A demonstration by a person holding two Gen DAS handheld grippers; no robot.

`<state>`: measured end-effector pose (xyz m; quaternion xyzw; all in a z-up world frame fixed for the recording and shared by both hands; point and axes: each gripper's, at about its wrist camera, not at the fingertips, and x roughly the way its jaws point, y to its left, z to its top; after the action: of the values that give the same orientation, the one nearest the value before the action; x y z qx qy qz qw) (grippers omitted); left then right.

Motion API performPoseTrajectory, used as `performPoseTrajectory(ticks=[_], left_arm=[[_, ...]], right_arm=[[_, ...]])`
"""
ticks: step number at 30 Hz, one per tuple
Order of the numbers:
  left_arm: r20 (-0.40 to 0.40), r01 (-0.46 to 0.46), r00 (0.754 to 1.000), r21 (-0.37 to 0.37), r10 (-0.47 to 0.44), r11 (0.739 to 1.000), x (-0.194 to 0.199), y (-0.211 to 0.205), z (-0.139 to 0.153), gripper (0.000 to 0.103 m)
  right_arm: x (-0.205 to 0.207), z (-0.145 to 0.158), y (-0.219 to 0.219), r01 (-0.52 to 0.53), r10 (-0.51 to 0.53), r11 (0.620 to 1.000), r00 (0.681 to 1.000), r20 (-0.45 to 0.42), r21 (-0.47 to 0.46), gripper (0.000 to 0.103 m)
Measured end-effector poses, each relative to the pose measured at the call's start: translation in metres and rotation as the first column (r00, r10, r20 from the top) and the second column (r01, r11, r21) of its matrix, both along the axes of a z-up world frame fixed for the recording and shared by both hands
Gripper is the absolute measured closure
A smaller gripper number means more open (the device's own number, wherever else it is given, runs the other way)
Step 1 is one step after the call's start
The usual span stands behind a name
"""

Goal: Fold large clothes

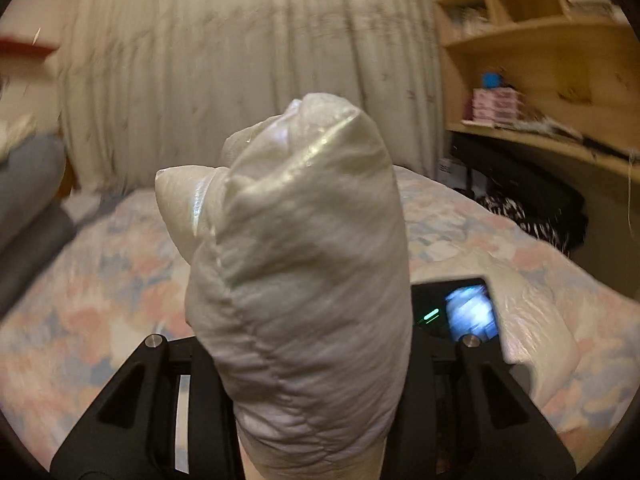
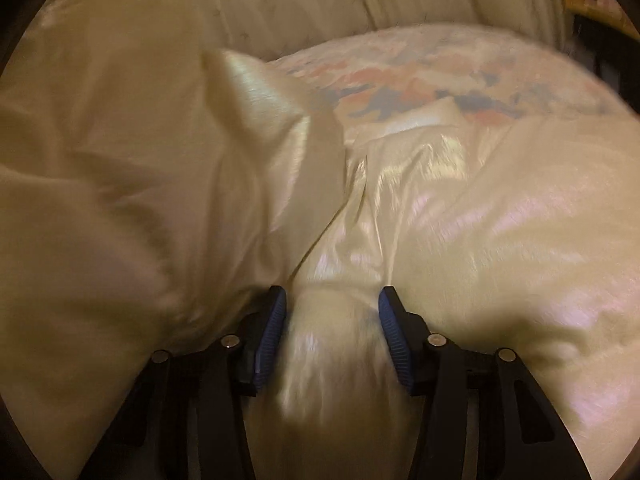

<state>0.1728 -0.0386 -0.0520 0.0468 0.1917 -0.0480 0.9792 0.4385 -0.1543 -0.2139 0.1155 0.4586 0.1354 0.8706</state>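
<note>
A shiny cream padded garment (image 2: 460, 216) lies rumpled on a floral bedspread (image 2: 400, 76). My left gripper (image 1: 308, 360) is shut on a thick bunch of that garment (image 1: 296, 240), which stands up in front of the camera and hides the fingertips. My right gripper (image 2: 332, 320) is closed around a gathered fold of the same fabric, squeezed between its blue ribbed pads (image 2: 272, 332). A large flap of the garment (image 2: 120, 160) rises at the left of the right wrist view. The other gripper's body with a lit screen (image 1: 468, 312) shows just right of the bunch.
The floral bedspread (image 1: 100, 280) covers the bed. A pale curtain (image 1: 240, 60) hangs behind it. Wooden shelves and a desk (image 1: 540, 60) with boxes stand at the right, dark bags (image 1: 520, 200) under the desk. A grey cushion (image 1: 28, 200) lies at the left edge.
</note>
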Motion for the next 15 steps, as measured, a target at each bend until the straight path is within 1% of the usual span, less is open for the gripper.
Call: performPoseTrajectory(ticks=[2, 3, 4, 5, 6, 7, 8, 9, 11, 13, 14, 15], left_arm=[[-0.004, 0.036, 0.999, 0.041, -0.036, 0.999, 0.001, -0.03, -0.001, 0.07], [-0.006, 0.05, 0.999, 0.06, -0.049, 0.997, -0.002, -0.047, 0.001, 0.07], [-0.009, 0.062, 0.998, 0.086, -0.062, 0.994, -0.002, -0.06, 0.0, 0.07], [-0.012, 0.077, 0.997, 0.115, -0.076, 0.99, -0.003, -0.076, -0.003, 0.07], [-0.019, 0.1, 0.995, 0.148, -0.098, 0.984, -0.003, -0.096, -0.008, 0.07], [-0.024, 0.118, 0.993, 0.169, -0.115, 0.979, -0.009, -0.12, -0.007, 0.07], [-0.037, 0.147, 0.989, 0.195, -0.142, 0.97, -0.009, -0.14, -0.015, 0.07], [-0.048, 0.171, 0.985, 0.214, -0.165, 0.962, -0.014, -0.163, -0.014, 0.07], [-0.078, 0.233, 0.972, 0.256, -0.22, 0.938, -0.018, -0.209, -0.029, 0.07], [-0.121, 0.299, 0.954, 0.315, -0.274, 0.901, -0.024, -0.258, -0.054, 0.071], [-0.15, 0.335, 0.942, 0.354, -0.3, 0.873, -0.026, -0.28, -0.071, 0.071], [-0.169, 0.356, 0.934, 0.394, -0.314, 0.847, -0.031, -0.3, -0.087, 0.07]], right_arm=[[-0.011, 0.023, -0.034, 0.039, -0.041, 0.997, 0.999, 0.027, 0.059, 0.057], [-0.017, 0.035, -0.053, 0.072, -0.075, 0.995, 0.996, 0.049, 0.065, 0.057], [-0.027, 0.053, -0.082, 0.138, -0.142, 0.989, 0.986, 0.086, 0.055, 0.057], [-0.031, 0.061, -0.097, 0.176, -0.18, 0.983, 0.978, 0.107, 0.043, 0.057], [-0.042, 0.077, -0.125, 0.253, -0.251, 0.967, 0.956, 0.154, 0.007, 0.057], [-0.047, 0.085, -0.141, 0.301, -0.293, 0.953, 0.939, 0.183, -0.019, 0.057], [-0.055, 0.095, -0.163, 0.37, -0.351, 0.927, 0.911, 0.214, -0.054, 0.057], [-0.062, 0.1, -0.182, 0.429, -0.403, 0.901, 0.885, 0.233, -0.072, 0.057], [-0.073, 0.105, -0.218, 0.521, -0.49, 0.85, 0.834, 0.252, -0.072, 0.057], [-0.082, 0.107, -0.243, 0.575, -0.543, 0.816, 0.797, 0.263, -0.058, 0.057], [-0.088, 0.105, -0.257, 0.606, -0.573, 0.793, 0.775, 0.266, -0.059, 0.057], [-0.091, 0.102, -0.266, 0.619, -0.585, 0.783, 0.767, 0.262, -0.064, 0.057]])
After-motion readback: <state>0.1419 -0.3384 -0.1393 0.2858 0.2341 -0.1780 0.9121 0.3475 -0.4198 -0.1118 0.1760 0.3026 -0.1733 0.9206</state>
